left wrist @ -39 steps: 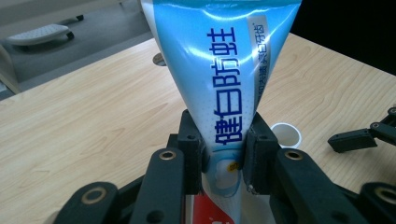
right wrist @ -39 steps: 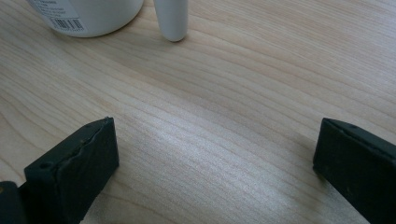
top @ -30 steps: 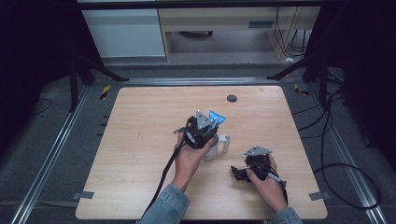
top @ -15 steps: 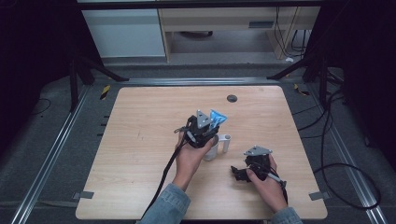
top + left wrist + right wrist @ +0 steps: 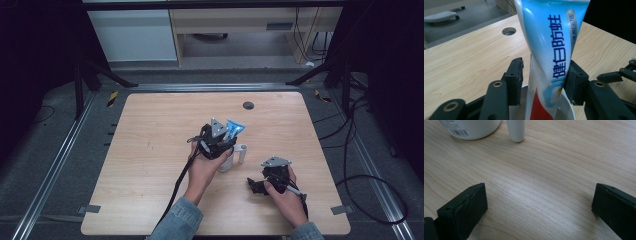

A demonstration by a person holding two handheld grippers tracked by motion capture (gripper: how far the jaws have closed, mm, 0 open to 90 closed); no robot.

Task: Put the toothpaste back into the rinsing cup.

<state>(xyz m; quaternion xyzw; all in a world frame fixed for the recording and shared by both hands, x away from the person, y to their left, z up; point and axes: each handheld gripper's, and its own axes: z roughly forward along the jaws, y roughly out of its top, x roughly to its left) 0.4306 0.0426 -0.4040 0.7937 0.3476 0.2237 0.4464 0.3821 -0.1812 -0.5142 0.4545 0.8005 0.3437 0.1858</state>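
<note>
Since the toothpaste tube [image 5: 550, 55] now stands nozzle-down in the white cup [image 5: 569, 110] near the middle of the table [image 5: 150, 150], I have just been opening the jaws of my left gripper [image 5: 544, 82]; one pad stands clear and the other sits right against the tube, so it can lean on the rim. My right gripper [image 5: 539, 205] rests low on the wood with its jaws wide apart and empty, near the cup's handle [image 5: 516, 130], probably to steady the cup if needed.

Wooden table [image 5: 150, 150] with round hole [image 5: 248, 105]; white cabinet [image 5: 132, 35] behind.
</note>
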